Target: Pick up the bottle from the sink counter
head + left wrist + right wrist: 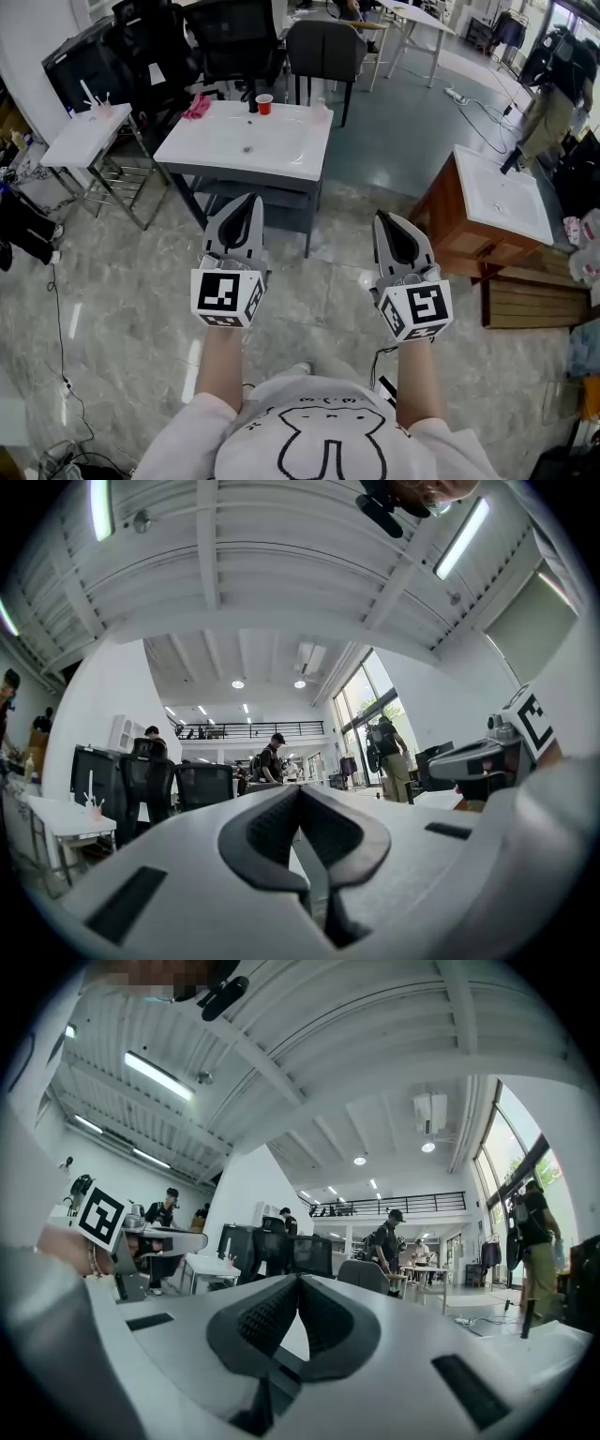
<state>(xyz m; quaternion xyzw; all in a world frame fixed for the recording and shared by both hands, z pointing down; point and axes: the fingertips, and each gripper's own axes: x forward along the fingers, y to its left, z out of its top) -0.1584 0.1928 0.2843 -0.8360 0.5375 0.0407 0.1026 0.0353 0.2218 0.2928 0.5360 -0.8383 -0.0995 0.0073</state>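
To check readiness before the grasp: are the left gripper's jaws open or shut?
Shut. In the left gripper view, the left gripper has both dark jaws meeting at their tips, with nothing between them.

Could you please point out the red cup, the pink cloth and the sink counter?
red cup (264, 103), head view, on its side.
pink cloth (197, 107), head view, on its middle.
sink counter (314, 141), head view, on its bare right rim.

Bottle (321, 108): appearing too small and pale at the back edge of the worktop (202, 150).
Dark item (251, 106) beside red cup (264, 103): showing too small to identify.
Bags (588, 246): being cut off by the right edge.
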